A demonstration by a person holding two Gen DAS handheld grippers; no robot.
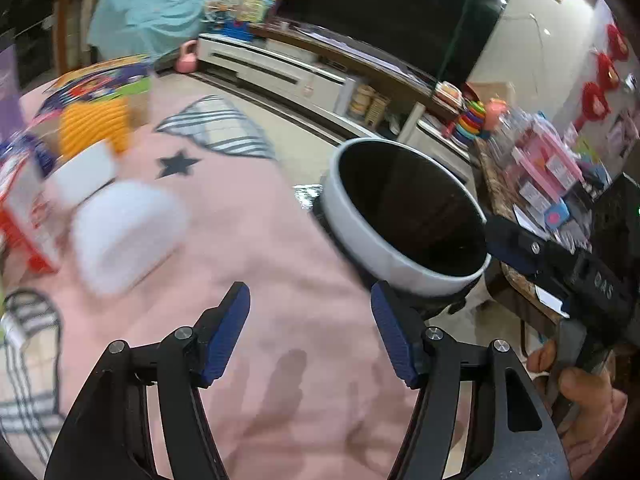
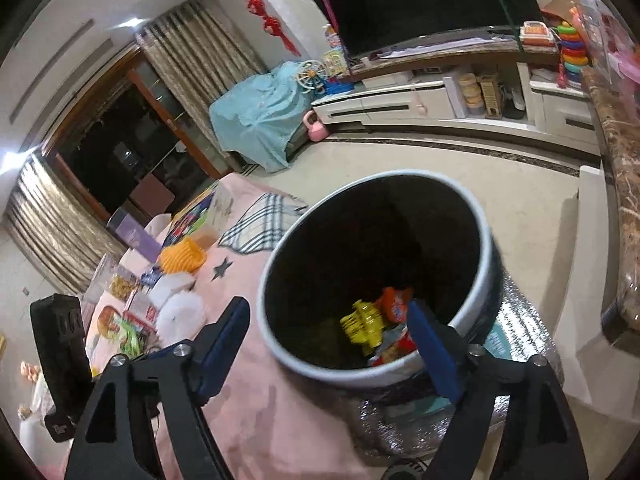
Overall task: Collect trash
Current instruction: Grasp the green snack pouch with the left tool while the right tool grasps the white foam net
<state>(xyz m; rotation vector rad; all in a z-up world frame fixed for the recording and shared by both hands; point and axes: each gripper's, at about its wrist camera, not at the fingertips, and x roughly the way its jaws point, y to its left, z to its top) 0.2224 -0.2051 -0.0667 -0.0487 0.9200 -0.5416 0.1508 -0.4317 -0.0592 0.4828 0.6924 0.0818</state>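
A round trash bin with a white rim and black inside stands at the edge of the pink blanket. In the right wrist view the bin holds yellow and red-orange wrappers. My left gripper is open and empty above the blanket, left of the bin. My right gripper is open and empty over the bin's near rim. Scattered trash lies on the blanket: a white foam piece, an orange net, a red-and-white packet.
A TV cabinet and TV run along the far wall. A marble-topped table with toys stands right of the bin. A silver mat lies under the bin. The other gripper's body shows at the left.
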